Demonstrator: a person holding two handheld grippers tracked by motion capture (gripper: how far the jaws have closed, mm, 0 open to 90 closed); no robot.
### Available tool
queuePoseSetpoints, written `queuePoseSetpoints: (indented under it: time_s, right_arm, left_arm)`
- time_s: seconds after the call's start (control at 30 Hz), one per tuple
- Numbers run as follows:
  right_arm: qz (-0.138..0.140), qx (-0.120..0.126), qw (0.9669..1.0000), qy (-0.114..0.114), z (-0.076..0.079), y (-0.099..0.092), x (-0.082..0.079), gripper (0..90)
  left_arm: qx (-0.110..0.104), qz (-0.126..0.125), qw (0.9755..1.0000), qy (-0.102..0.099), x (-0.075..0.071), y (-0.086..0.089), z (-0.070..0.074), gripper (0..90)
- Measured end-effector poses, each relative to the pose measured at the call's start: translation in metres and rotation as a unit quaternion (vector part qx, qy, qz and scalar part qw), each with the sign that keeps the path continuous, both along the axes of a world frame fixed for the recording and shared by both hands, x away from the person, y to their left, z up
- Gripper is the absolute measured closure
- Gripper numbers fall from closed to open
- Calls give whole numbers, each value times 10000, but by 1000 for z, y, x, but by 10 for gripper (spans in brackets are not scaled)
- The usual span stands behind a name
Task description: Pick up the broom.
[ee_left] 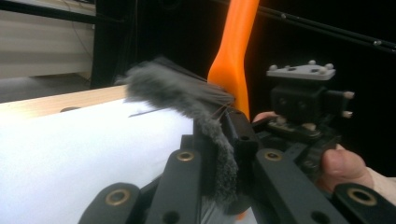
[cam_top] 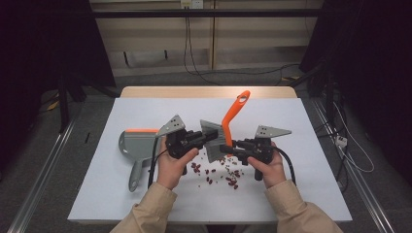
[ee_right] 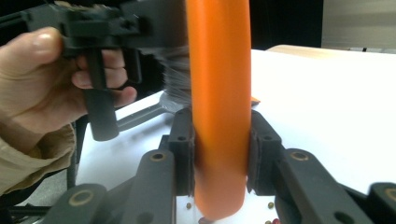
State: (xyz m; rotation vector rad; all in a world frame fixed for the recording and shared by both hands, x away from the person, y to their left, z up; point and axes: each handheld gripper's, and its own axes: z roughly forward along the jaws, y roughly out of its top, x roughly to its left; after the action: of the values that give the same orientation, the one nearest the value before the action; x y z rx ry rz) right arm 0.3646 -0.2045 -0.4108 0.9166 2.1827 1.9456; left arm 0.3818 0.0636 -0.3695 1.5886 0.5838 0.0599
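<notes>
Both hand-held grippers clamp the brush (cam_top: 226,131) above mid-desk: your left hand-held gripper (cam_top: 206,139) pinches the bristles, your right hand-held gripper (cam_top: 227,148) the orange handle. Bristles probably slip; letting go left could swing it, scattering beans (cam_top: 218,175) away from the dustpan (cam_top: 136,145).

Both forearms reach in side by side. The left gripper (cam_top: 208,138) is clamped tight on the brush (cam_top: 214,141) bristles, while the right gripper (cam_top: 228,148), facing it, squeezes that brush's handle, hands nearly meeting.
</notes>
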Motion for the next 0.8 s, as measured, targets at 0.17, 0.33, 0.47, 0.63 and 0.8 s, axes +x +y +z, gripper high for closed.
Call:
queuePoseSetpoints:
  time_s: [0.17, 0.33, 0.47, 0.63, 0.8]
  right_arm:
    - [-140, -124, 9998, -6, 6, -2, -3, 692]
    - [-286, -324, 9991, 20, 9, -3, -5, 694]
    - [-392, -526, 9978, -48, 14, -4, -7, 694]
    - [-948, -699, 9930, -28, 17, -24, -5, 696]
    - [-1410, -1008, 9849, 41, 17, -43, -4, 697]
  left_arm:
    - [136, 21, 9999, 48, 3, 1, -4, 811]
    - [314, 139, 9994, -69, 2, -1, -4, 740]
    - [508, 315, 9982, -86, 2, 1, -2, 636]
    - [592, 758, 9952, -172, 1, 9, 2, 353]
    - [773, 974, 9919, -244, 1, 16, 3, 253]
